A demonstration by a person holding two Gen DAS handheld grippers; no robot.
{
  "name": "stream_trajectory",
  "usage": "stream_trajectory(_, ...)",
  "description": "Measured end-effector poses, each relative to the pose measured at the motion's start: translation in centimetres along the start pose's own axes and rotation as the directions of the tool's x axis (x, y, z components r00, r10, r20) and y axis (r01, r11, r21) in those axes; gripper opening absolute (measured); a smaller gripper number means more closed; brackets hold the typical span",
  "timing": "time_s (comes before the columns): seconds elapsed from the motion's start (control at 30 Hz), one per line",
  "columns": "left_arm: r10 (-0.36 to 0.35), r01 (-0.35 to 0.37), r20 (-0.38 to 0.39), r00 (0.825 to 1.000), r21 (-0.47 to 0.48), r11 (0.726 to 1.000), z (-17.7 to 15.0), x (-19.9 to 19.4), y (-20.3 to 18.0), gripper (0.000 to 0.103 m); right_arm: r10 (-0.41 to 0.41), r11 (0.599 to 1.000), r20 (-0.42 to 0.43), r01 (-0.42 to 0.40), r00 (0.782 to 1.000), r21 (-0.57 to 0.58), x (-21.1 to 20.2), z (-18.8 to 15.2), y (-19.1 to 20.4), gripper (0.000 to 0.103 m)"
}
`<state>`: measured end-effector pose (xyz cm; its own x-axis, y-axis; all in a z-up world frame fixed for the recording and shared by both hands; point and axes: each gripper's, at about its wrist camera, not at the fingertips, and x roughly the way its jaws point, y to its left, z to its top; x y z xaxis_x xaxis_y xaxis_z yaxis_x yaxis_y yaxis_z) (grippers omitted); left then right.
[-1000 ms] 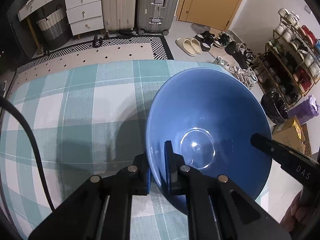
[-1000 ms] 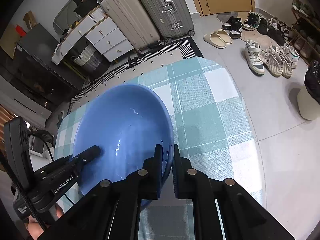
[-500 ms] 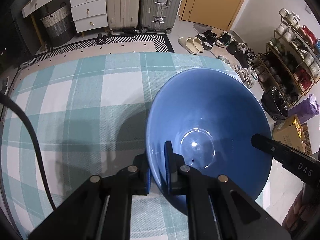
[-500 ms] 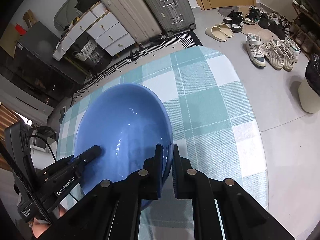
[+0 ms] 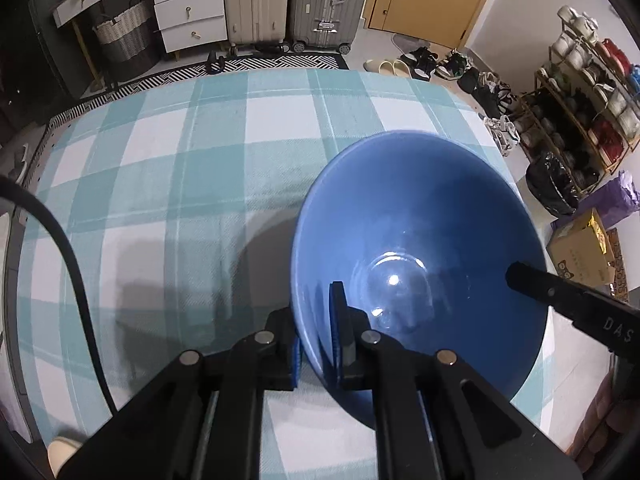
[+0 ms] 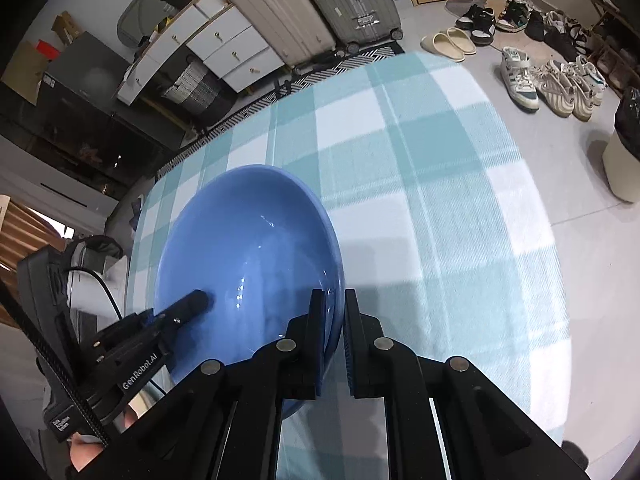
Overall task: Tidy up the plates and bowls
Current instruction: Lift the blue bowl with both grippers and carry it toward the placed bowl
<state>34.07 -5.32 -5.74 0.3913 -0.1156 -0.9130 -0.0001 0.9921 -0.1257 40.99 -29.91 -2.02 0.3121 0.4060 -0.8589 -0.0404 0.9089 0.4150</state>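
A large blue bowl [image 5: 416, 240] hangs above the teal-and-white checked tablecloth [image 5: 180, 168], held by both grippers at opposite sides of its rim. My left gripper [image 5: 316, 328] is shut on the bowl's near-left rim, one finger inside, one outside. In the right wrist view the same bowl [image 6: 248, 248] fills the left half, and my right gripper [image 6: 334, 320] is shut on its right rim. The right gripper's finger shows inside the bowl at the right of the left wrist view, and the left gripper's finger [image 6: 188, 304] shows at the bowl's left in the right wrist view.
The tablecloth [image 6: 420, 200] spreads ahead of the bowl. Past the table's far edge stand two suitcases [image 5: 288, 0], a white drawer unit [image 5: 188, 8] and a basket [image 5: 124, 36]. Shoes [image 6: 552, 84] and a shoe rack [image 5: 580, 92] line the floor at right.
Both grippers have carried the bowl together back over the table toward the near side; more of the checked cloth now shows ahead of it. The grips are unchanged.
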Motion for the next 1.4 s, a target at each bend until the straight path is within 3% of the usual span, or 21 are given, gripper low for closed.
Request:
stream_trajectory(0.43, -0.023, 0.022, -0.046, 0.999, -0.029, 0.999, -4.5, -1.1, 0.6, 0.009, 0.021, 1.000, -0.016, -0.021, 1.000, 0.023, -1.6, -4.5, 0.4, 0.008)
stream_trajectory(0.97, -0.077, 0.073, -0.066, 0.995, -0.062, 0.995, -4.9, -1.5, 0.7, 0.009, 0.000, 1.000, 0.026, 0.000, 1.000, -0.001, -3.3, -4.4, 0.6, 0.008)
stream_trajectory(1.4, -0.060, 0.060, -0.003, 0.998, -0.044, 0.997, -4.8, -6.2, 0.4, 0.009, 0.020, 1.000, 0.082, -0.018, 0.996, -0.017, -7.6, -5.0, 3.0, 0.008)
